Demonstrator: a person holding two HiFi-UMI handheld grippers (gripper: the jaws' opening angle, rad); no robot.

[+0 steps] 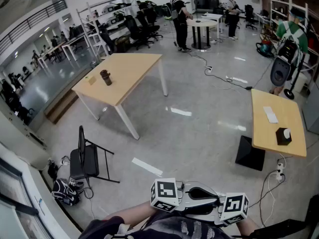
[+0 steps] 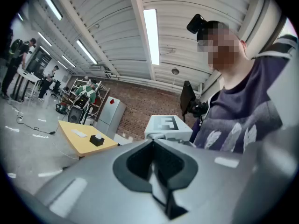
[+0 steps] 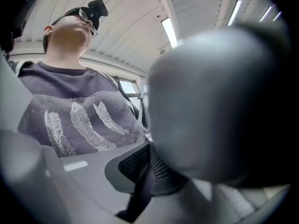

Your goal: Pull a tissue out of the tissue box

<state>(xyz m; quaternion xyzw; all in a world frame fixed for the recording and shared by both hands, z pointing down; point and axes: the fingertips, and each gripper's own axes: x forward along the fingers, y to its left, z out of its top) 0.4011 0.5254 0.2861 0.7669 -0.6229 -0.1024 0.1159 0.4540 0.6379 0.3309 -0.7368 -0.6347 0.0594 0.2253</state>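
The tissue box is small and black with a white tissue sticking up from its top. It stands on a light wooden table far off at the right, and it also shows as a small tissue box in the left gripper view. My left gripper and right gripper hang close to my body at the bottom of the head view, pointing at each other. The left gripper's jaws are shut on nothing. The right gripper's jaws are likewise shut and empty, facing my torso.
A white flat sheet lies on the same table, and a black panel leans beside it with cables on the floor. A larger table bears a dark cup. A folding chair and a bag stand at the left.
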